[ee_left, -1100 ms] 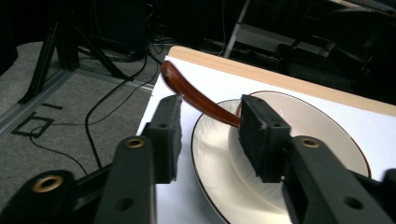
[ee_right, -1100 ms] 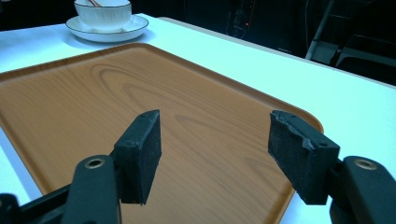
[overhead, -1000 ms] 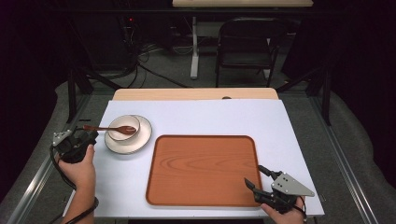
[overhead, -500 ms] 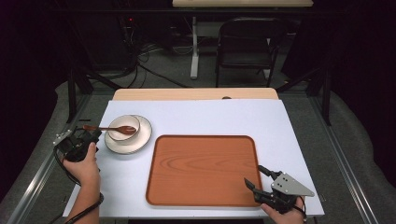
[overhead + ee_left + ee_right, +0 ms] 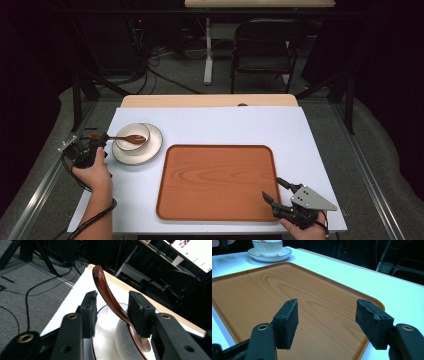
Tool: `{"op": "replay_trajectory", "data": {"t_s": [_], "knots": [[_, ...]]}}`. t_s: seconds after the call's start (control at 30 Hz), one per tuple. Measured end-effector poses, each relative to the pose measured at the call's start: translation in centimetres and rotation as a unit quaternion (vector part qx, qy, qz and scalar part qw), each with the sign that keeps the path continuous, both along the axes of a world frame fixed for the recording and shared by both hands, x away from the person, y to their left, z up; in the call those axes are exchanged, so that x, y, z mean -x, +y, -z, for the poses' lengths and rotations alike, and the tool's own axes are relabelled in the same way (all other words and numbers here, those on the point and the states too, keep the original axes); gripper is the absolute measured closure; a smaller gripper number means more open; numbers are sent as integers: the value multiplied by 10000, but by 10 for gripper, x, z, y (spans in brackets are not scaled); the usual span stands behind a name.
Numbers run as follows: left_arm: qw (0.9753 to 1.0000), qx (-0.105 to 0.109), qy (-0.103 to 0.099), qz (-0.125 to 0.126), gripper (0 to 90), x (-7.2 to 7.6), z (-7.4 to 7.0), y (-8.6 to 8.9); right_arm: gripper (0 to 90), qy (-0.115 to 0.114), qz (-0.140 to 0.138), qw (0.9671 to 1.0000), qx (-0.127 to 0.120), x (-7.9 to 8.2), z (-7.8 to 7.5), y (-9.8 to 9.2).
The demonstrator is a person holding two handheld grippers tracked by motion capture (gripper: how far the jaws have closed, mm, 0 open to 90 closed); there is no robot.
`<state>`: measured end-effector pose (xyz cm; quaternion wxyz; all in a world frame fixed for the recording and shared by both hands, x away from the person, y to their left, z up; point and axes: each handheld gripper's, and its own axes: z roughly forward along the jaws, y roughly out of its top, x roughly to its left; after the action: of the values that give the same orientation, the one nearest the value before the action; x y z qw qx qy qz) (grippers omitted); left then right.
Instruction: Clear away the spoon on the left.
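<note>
Wooden tray (image 5: 217, 182) lies flat at the table's near centre, bare inside, rim rounded at corners. White table cover (image 5: 240, 125) spreads under it. Light wood strip (image 5: 207, 101) borders the cover at 12 o'clock. Dark folding chair (image 5: 262, 47) stands beyond, toward 1 o'clock. Cables (image 5: 165, 75) trail over grey floor toward 11 o'clock. Metal rail (image 5: 367, 167) runs along at 3 o'clock.

black two-jaw left gripper (image 5: 112, 312) – brass-ringed screw holes; right gripper (image 5: 276, 192) – grey three-cornered plate, black cable trailing.

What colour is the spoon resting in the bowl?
The curved wooden spoon is glossy dark reddish-brown, clearest in the left gripper view.
</note>
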<state>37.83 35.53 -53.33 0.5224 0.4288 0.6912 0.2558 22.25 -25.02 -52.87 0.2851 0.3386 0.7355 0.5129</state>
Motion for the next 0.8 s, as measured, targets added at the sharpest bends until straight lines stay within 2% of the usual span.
{"op": "replay_trajectory", "data": {"t_s": [0.03,0.27,0.4,0.53,0.63,0.8], "knots": [[10000,-8,-5,0,637,0,0,0,345,5,-5,10000,7,0,0,0],[10000,-80,-46,-11,695,-1,0,-4,345,-7,-11,10000,11,0,0,0],[9999,62,-96,12,717,0,-1,-3,345,-20,-7,10000,6,0,0,-1],[9999,-35,-132,28,739,0,-5,-4,345,-4,-6,10000,-6,0,0,0],[9996,-183,-187,101,751,0,-10,-7,345,-2,-8,10000,4,-1,0,0],[9991,-258,-277,203,779,-1,-18,-12,345,-5,-9,10000,-7,0,0,0]]}}
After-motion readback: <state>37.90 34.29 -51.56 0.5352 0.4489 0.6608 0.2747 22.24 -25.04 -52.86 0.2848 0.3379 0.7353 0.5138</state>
